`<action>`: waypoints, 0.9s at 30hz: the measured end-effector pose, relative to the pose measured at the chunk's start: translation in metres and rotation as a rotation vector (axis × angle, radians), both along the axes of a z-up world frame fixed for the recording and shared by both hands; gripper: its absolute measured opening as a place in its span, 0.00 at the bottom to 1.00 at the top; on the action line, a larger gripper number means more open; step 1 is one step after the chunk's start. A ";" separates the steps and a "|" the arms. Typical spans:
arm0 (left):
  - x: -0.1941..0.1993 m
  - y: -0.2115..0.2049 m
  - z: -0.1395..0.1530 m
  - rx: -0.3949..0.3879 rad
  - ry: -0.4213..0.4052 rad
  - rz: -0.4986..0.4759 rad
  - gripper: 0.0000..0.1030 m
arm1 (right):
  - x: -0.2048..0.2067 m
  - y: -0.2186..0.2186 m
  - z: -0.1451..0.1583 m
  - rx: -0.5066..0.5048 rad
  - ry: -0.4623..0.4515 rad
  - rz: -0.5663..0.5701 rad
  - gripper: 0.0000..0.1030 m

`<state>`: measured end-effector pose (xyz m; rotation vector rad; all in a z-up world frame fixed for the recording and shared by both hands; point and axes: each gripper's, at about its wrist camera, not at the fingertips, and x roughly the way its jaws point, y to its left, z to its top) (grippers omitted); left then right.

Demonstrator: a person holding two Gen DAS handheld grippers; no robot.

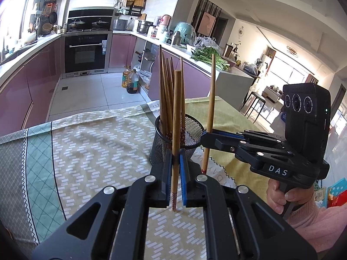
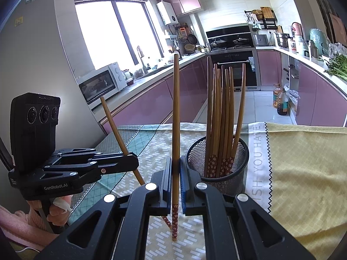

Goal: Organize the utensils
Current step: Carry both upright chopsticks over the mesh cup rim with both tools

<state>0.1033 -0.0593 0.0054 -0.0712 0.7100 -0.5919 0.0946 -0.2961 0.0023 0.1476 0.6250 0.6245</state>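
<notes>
The left tool [image 1: 176,164] is closed tight on a single wooden chopstick [image 1: 176,130], which stands upright between its blue pads with the patterned red tip hanging below the jaws. Straight ahead of this tool, just past its fingertips, sits the black mesh cup [image 1: 190,134] holding a bundle of chopsticks [image 1: 166,91] standing on end. To its right, the right tool [image 1: 206,133] reaches in level with the cup's rim, gripping a second chopstick [image 1: 211,99] that is also nearly upright, its lower end above the yellow cloth [image 1: 229,112].

The right wrist view shows what the left cannot: the bundle's flowered red tips [image 2: 219,164] resting at the bottom of the cup [image 2: 236,151], and the cup standing just ahead and to the right of the right tool [image 2: 175,173]. Here the right tool is clamped on its own chopstick [image 2: 176,117], upright, tip below the jaws. Off to its left, the left tool [image 2: 132,162] holds its chopstick [image 2: 117,134], which appears tilted from this angle.

Both tools hover over a tabletop covered by a patterned tablecloth [image 1: 97,134]. The cup's rim stands between the two held sticks in the left view. Behind lie purple kitchen cabinets [image 2: 156,101], an oven [image 1: 85,53] and a microwave [image 2: 99,84]
</notes>
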 end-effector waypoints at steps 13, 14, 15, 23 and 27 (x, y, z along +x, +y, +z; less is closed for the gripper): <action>0.003 0.000 0.004 0.003 -0.010 -0.010 0.07 | 0.001 -0.001 0.005 0.000 -0.009 -0.008 0.06; 0.003 0.000 0.004 0.003 -0.011 -0.010 0.07 | 0.002 -0.001 0.005 -0.001 -0.009 -0.009 0.06; 0.003 0.000 0.005 0.004 -0.012 -0.011 0.07 | 0.001 -0.001 0.005 -0.001 -0.010 -0.010 0.06; 0.004 -0.003 0.011 0.013 -0.028 -0.021 0.07 | 0.001 -0.002 0.008 0.001 -0.017 -0.015 0.06; 0.005 -0.006 0.013 0.015 -0.034 -0.028 0.07 | 0.001 -0.001 0.009 0.000 -0.020 -0.018 0.06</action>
